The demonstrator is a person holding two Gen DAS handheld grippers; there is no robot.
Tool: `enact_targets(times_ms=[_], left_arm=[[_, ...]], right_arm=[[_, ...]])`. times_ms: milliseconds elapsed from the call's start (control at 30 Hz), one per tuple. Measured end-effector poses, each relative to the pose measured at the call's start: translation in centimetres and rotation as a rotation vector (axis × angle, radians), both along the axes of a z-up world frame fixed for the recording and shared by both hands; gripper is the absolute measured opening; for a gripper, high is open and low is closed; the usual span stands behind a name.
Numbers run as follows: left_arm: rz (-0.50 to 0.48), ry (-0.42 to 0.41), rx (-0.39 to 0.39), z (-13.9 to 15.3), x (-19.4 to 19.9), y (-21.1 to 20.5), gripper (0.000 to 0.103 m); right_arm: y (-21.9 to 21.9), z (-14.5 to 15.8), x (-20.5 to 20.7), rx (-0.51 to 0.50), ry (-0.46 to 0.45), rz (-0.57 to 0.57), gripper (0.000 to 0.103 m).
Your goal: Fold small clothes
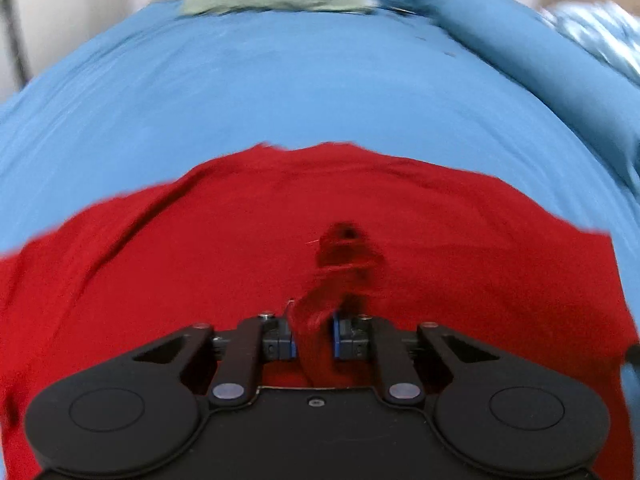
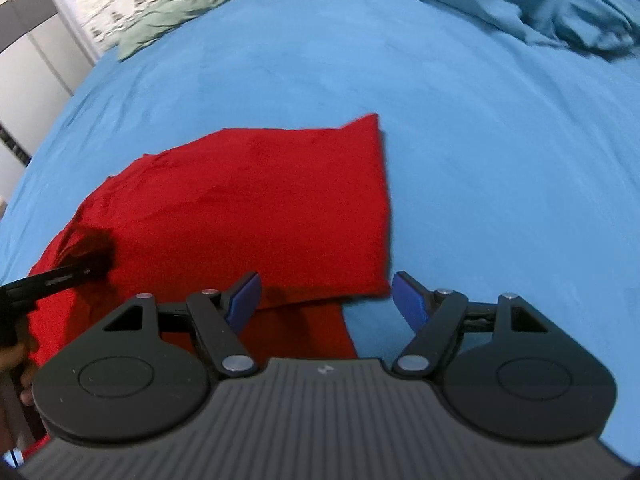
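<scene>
- Lighting was even and fairly bright, no glare on the blue sheet (image 1: 320,92).
- Left wrist view was motion-blurred: the red cloth (image 1: 440,232) edges smeared, the bunched fold ahead of the left gripper (image 1: 314,340) soft.
- Right wrist view was sharper; a soft shadow sat just ahead of the right gripper (image 2: 326,300), left finger side.
- Fisheye bent the sheet edges hard, with dark corners.
- Bedding far ahead was out of focus.
</scene>
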State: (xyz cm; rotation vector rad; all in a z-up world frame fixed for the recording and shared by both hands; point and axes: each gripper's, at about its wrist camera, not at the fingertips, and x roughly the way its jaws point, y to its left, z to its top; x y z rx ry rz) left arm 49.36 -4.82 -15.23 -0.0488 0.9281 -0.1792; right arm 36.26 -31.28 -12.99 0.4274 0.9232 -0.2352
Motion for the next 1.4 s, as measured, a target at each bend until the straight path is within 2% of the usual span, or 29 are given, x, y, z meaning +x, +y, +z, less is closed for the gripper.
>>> enact_targets(times_ms=[100,200,233,267,300,400,467,567,767,900,1000,1133,1267,1400], left_arm=[[0.041,0.019,-0.080,-0.3,0.1,1.3,0.017],[0.012,0.012,-0.071,-0.2,0.4,1.0,0.016],[0.000,0.011,-0.067,-0.2,0.6,0.8,0.013],[-0.016,0.009,-0.071,-0.1,0.8,0.6,0.004],[-0.026,0.002,-0.074,0.2,0.9,0.7,0.004],[-0.016,-0.091,-0.065,2.5,-0.4,1.7,0.005],[0.026,-0.152,-0.062,4.6,-0.9,3.2,0.005],[0.124,-0.212,0.011,6.4,-1.6,6.5,0.005],[0.234,-0.150,0.056,4.3,-2.1,11.7,0.005],[0.263,-0.175,0.075,3.9,-2.1,12.4,0.005],[0.300,-0.187,0.047,5.0,-2.8,12.9,0.005],[0.285,-0.182,0.042,4.8,-2.8,12.9,0.005],[0.255,-0.174,0.047,4.1,-3.0,12.9,0.005],[0.257,-0.140,0.060,2.6,-3.2,13.2,0.005]], right_arm=[[-0.1,-0.6,-0.2,0.013,0.011,-0.022,0.088],[0.1,-0.8,-0.3,0.004,0.023,-0.012,0.089],[0.4,-0.9,-0.1,-0.006,0.028,-0.003,0.090],[0.6,-0.9,-0.1,-0.021,0.034,0.009,0.091],[0.7,-1.0,-0.3,-0.038,0.039,0.022,0.094],[1.8,-1.2,-0.3,-0.103,0.057,0.070,0.097],[2.9,-1.3,-0.2,-0.159,0.071,0.120,0.098],[4.6,-1.8,0.4,-0.237,0.090,0.203,0.098],[7.6,-2.8,1.9,-0.346,0.091,0.299,0.098],[7.5,-3.0,3.2,-0.395,0.069,0.298,0.102],[7.0,-2.7,3.8,-0.438,0.038,0.283,0.102],[5.9,-2.0,3.6,-0.532,0.008,0.200,0.102],[4.3,-2.3,2.6,-0.523,0.039,0.123,0.098],[2.7,-2.9,1.1,-0.424,0.072,0.068,0.098]])
